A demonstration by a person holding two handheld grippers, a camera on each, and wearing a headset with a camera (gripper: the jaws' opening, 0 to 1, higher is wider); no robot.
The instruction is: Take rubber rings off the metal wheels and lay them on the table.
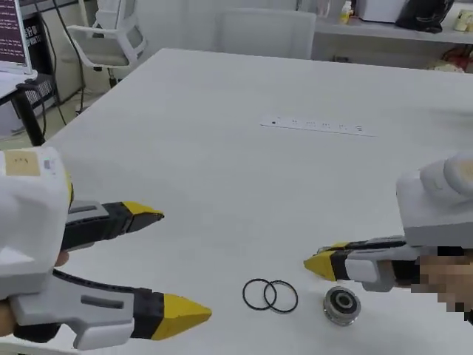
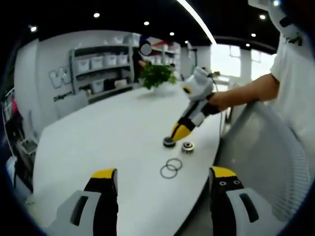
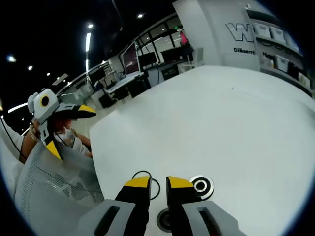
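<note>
The left tongs hang wide open over the near left of the white worktop, with nothing between their yellow-tipped jaws. The right tongs, at the near right, have their jaws drawn almost together with only a slim gap, and nothing is visible between the tips. Two black rubber rings lie flat on the worktop near its front edge, overlapping each other, between the two pairs of tongs. Just to their right stands a metal wheel, apart from the rings. The left gripper view shows a second wheel, darker, just under the tip of the right tongs. Whether the tip touches it is hard to tell at that size. A white power strip lies further back on the otherwise bare surface. Beyond the far edge stand white office chairs, with a monitor at the far left. The left gripper view shows wall shelves holding white bins, a green plant, round ceiling lights and a mesh chair back beside the person's white sleeve.
</note>
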